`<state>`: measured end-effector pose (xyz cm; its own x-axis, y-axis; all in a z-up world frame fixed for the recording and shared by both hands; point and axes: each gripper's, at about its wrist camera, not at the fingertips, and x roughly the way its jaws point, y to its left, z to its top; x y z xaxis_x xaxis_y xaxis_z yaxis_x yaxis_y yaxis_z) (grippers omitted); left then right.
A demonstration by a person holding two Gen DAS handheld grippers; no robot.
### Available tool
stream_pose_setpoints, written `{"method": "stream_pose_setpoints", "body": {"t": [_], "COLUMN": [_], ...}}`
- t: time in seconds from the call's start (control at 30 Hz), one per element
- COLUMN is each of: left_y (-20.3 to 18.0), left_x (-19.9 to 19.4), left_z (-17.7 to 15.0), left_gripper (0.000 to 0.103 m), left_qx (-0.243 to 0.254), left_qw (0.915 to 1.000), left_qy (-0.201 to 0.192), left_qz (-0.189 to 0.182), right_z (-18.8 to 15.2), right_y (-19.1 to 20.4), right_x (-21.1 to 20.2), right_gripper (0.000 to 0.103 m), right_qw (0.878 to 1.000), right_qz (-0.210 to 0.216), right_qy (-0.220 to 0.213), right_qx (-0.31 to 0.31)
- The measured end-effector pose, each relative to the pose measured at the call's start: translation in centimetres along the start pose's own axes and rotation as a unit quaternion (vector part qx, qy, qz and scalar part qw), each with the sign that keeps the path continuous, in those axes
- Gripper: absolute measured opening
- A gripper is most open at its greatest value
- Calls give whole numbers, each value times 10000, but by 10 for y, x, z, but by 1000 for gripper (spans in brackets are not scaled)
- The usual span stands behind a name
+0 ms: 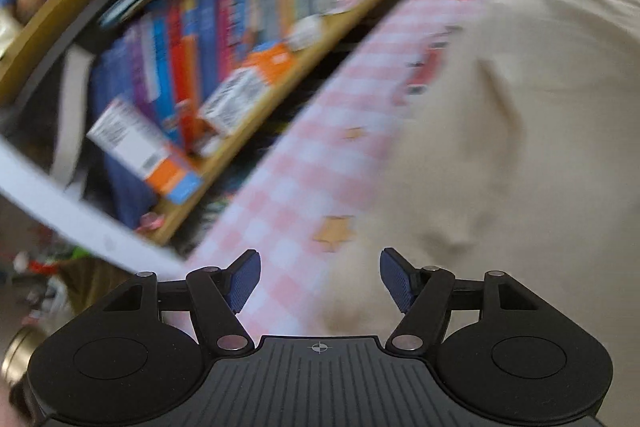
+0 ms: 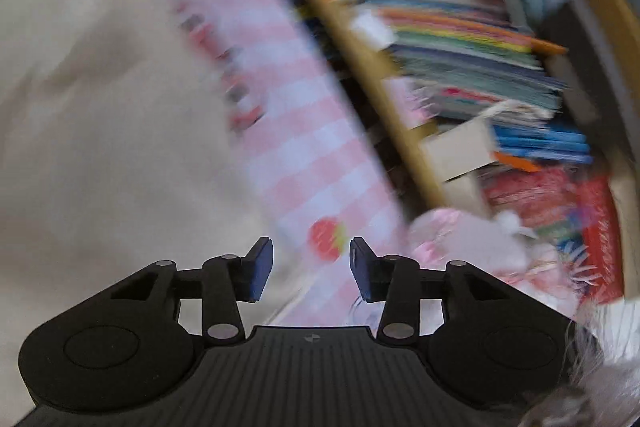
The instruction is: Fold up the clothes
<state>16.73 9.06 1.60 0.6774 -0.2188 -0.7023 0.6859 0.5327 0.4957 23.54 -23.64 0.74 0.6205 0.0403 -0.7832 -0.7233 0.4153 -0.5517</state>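
A bookshelf (image 1: 192,75) stood beyond the table's far edge. The left gripper (image 1: 320,279) hung with jaws wide and empty over the pink checked tablecloth (image 1: 288,187), just beside the near edge of the cream garment (image 1: 500,147), probably lining up a grab. The garment lay spread over the middle of the table. The right gripper (image 2: 311,269), jaws also apart and empty, hovered at the garment's opposite edge (image 2: 100,107), likely for a matching hold.

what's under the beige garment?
The beige garment lies on a pink-and-white checked cloth, whose printed edge shows beside it. Whatever the cloth covers, and anything beneath the garment's middle, is hidden. Both views are motion-blurred.
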Motion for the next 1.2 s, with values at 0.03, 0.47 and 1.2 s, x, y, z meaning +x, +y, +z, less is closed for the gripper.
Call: {"method": "stream_pose_setpoints", "body": {"t": [0.03, 0.47, 1.2], "left_y": [-8, -58, 43], "left_x": [-3, 22, 29], "left_z": [-1, 38, 25], "left_gripper": [68, 68, 36], "left_qx": [117, 125, -2375], "left_qw": [9998, 9937, 9705], "left_qy": [-47, -395, -369], "left_qz": [-120, -1043, 175], "right_z": [-3, 17, -76], "right_y": [4, -13, -66], "right_x": [2, 35, 21], "right_gripper": [39, 35, 8], "right_qw": [9999, 9926, 8166], "right_qz": [117, 277, 596], "right_qy": [66, 361, -164], "right_qx": [-106, 1122, 5739]}}
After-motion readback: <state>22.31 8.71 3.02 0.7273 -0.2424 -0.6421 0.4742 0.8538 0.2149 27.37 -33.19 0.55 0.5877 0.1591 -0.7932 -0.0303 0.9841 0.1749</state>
